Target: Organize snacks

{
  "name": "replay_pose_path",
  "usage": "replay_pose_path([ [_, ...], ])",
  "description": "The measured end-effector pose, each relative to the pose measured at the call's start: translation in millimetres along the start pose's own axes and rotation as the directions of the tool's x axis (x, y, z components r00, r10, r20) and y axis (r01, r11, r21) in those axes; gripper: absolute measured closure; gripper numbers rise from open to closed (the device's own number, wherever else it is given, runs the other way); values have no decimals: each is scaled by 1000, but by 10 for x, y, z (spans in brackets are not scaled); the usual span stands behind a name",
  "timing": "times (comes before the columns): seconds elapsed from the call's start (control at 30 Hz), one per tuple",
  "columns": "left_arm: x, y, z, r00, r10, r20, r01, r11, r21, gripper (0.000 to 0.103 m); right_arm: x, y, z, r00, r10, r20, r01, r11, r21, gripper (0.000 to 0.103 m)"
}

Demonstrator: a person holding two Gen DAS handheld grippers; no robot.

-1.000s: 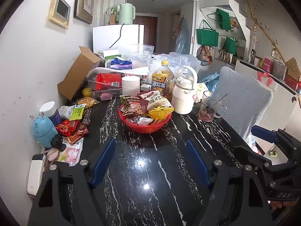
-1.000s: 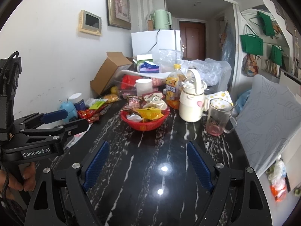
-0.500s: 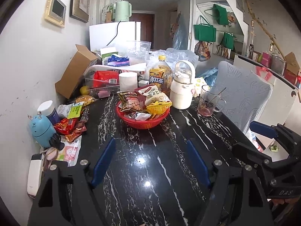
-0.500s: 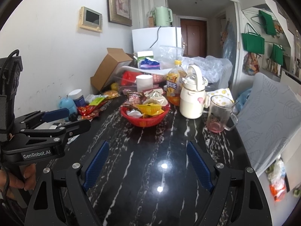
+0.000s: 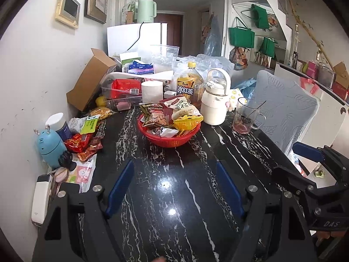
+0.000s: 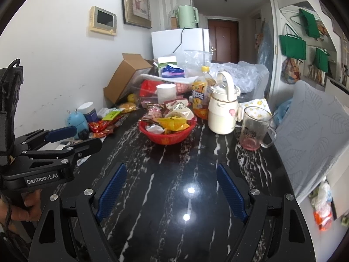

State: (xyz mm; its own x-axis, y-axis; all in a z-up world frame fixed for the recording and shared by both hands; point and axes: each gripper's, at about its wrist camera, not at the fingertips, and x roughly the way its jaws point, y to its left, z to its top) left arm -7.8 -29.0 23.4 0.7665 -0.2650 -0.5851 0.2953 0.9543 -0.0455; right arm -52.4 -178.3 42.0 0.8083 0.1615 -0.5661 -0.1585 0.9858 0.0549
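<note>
The black marbled table (image 5: 174,196) stretched ahead of both tongs, cluttered at its far end and along the wall on the left. The left tongs (image 5: 174,187) hung released over bare tabletop, gripping nothing; the right tongs (image 6: 172,187) were likewise spread wide and unloaded, with "GenRobot.AI" legible on the body of the other tool to their left. Straight ahead of both, well apart from the fingertips, sat the red basket (image 5: 170,139) heaped with snack packets (image 5: 170,115) — its print too small to read. Beyond it to the right stood a cream kettle (image 5: 214,100) and a tea bottle (image 5: 189,85) labelled 冰红茶. More loose snacks (image 5: 85,137) lay ahead-left of the left tongs beside a blue gadget (image 5: 51,146). A glass mug (image 6: 254,128) stood ahead-right of the right tongs.
</note>
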Motion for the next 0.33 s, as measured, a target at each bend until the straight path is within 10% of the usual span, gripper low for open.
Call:
replay_pose_path([
  [0.33,23,27,-22,1000,31,3,-31,999,-16,26,20,-16,-16,1000,-8,-4,8,1000,4,18],
])
